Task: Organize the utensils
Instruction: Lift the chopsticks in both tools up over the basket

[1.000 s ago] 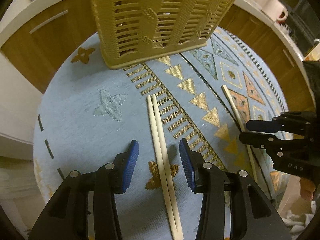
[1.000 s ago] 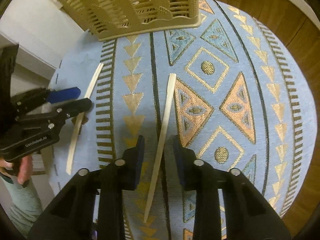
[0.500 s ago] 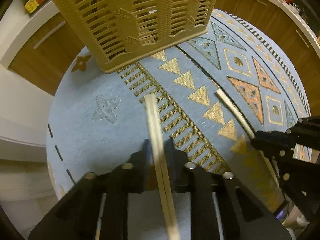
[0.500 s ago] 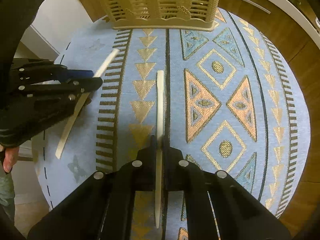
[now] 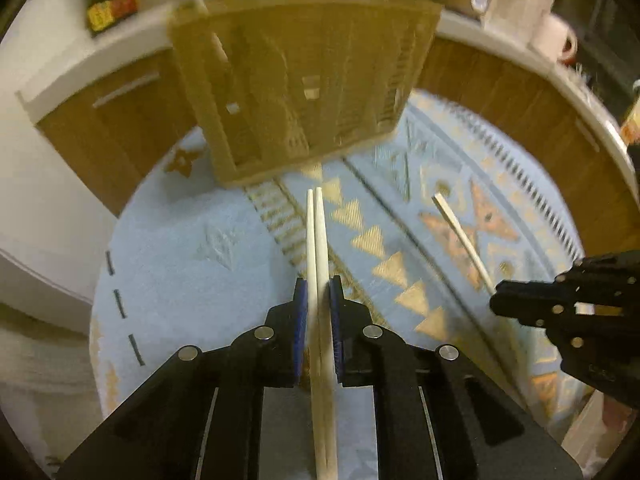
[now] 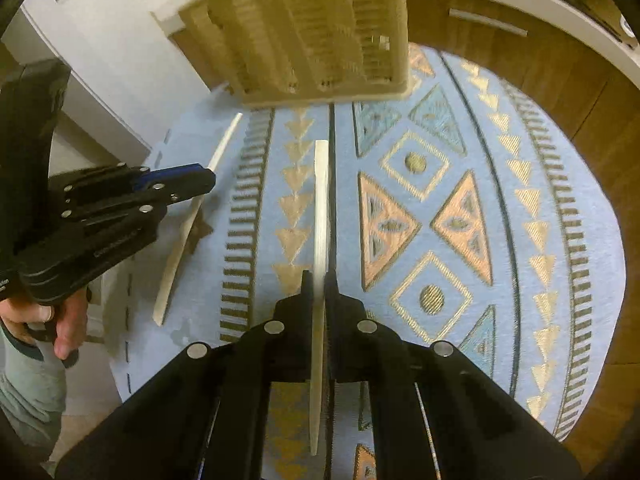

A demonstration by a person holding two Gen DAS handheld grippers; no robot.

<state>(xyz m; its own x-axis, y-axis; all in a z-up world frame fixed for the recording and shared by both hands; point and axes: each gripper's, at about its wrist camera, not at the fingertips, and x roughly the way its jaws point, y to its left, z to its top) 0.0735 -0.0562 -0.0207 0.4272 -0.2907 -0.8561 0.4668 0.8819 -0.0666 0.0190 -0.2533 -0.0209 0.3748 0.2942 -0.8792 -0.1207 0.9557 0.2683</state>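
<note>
Looks like a home kitchen to us: we see wood-front cabinets (image 5: 132, 120) with bar handles under a white countertop (image 5: 68, 68), a mug (image 5: 554, 36), bottles and jars, plus a patterned blue tablecloth (image 6: 440, 216).

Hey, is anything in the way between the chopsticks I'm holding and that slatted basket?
Nothing visible is. The left gripper holds a pair of chopsticks, the right gripper a single chopstick; only bare tablecloth lies before the basket.
</note>
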